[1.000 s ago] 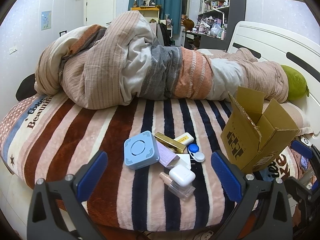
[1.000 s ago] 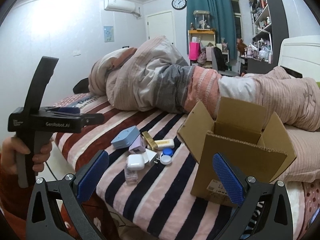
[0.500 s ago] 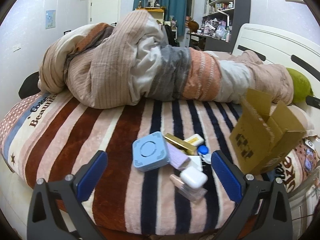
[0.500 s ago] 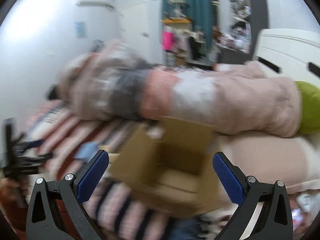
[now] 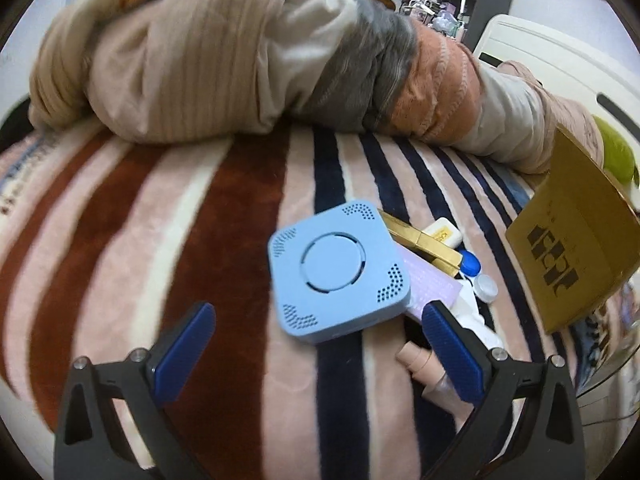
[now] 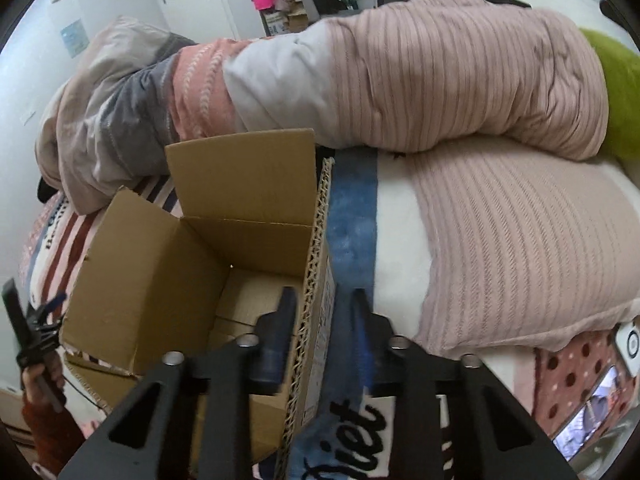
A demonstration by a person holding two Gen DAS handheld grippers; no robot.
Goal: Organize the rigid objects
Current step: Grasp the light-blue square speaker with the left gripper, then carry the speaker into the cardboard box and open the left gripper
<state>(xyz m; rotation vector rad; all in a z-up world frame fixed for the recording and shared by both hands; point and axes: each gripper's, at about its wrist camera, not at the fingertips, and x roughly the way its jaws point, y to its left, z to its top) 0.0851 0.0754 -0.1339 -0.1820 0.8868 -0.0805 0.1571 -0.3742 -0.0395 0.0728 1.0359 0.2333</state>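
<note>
A light blue square device (image 5: 336, 268) lies on the striped blanket (image 5: 224, 240), on top of a lilac box (image 5: 434, 290). Beside them are a gold bar-shaped box (image 5: 420, 244), a cream tube (image 5: 442, 234), a blue lens case (image 5: 470, 264) and a pink bottle (image 5: 418, 360). My left gripper (image 5: 316, 312) hangs open just above the blue device's near edge, not touching it. The open cardboard box (image 6: 160, 280) stands to the right (image 5: 572, 248). My right gripper (image 6: 320, 312) straddles the box's right wall, its jaws closing tight against the cardboard.
A heaped striped duvet (image 5: 240, 64) fills the back of the bed. A pink ribbed pillow (image 6: 520, 240) and a green cushion (image 6: 616, 80) lie right of the box. A phone (image 6: 596, 412) sits at the bed's right edge. A person's hand (image 6: 36, 376) holds the left gripper.
My left gripper dropped and came close over the blue device. My right gripper swung right over the box, tipped down, and its jaws went from wide open to narrow around the box wall.
</note>
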